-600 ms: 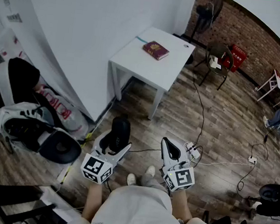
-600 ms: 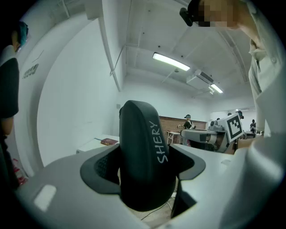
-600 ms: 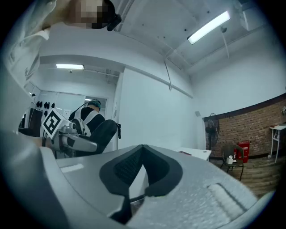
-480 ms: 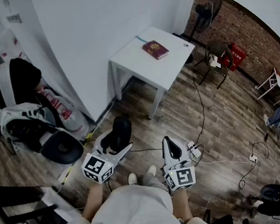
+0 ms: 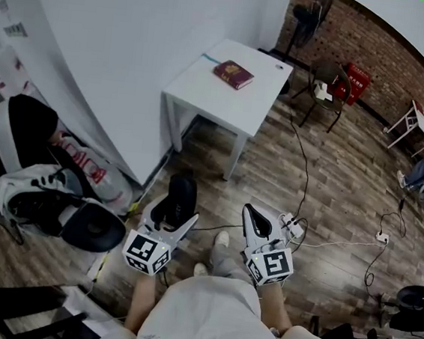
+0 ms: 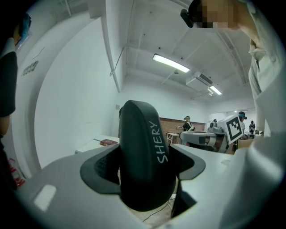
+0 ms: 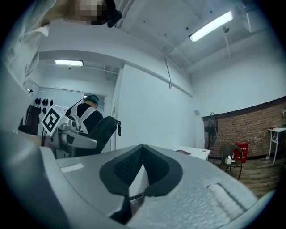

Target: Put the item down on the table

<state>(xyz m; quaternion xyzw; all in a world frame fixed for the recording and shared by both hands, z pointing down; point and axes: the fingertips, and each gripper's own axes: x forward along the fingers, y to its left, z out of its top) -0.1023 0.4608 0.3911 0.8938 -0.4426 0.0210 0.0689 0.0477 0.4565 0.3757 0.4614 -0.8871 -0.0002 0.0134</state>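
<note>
A black oval item (image 5: pixel 182 195) with white lettering stands upright between the jaws of my left gripper (image 5: pixel 175 208), which is shut on it. In the left gripper view the black item (image 6: pixel 144 152) fills the centre, and the dark pads (image 6: pixel 100 167) press its sides. My right gripper (image 5: pixel 257 222) hovers beside it over the wooden floor, shut, with nothing between its pads (image 7: pixel 129 167). The white table (image 5: pixel 204 96) stands ahead against the white wall, with a dark red book (image 5: pixel 233 75) on its far part. Both grippers are well short of the table.
A dark chair (image 5: pixel 330 83) and a red box (image 5: pixel 359 84) stand by the brick wall beyond the table. Cables and a power strip (image 5: pixel 292 226) lie on the floor to the right. A backpack and dark gear (image 5: pixel 43 200) sit at the left.
One of the person's feet has stepped forward a little. Both grippers keep about the same places, and the left one still holds the black item.
</note>
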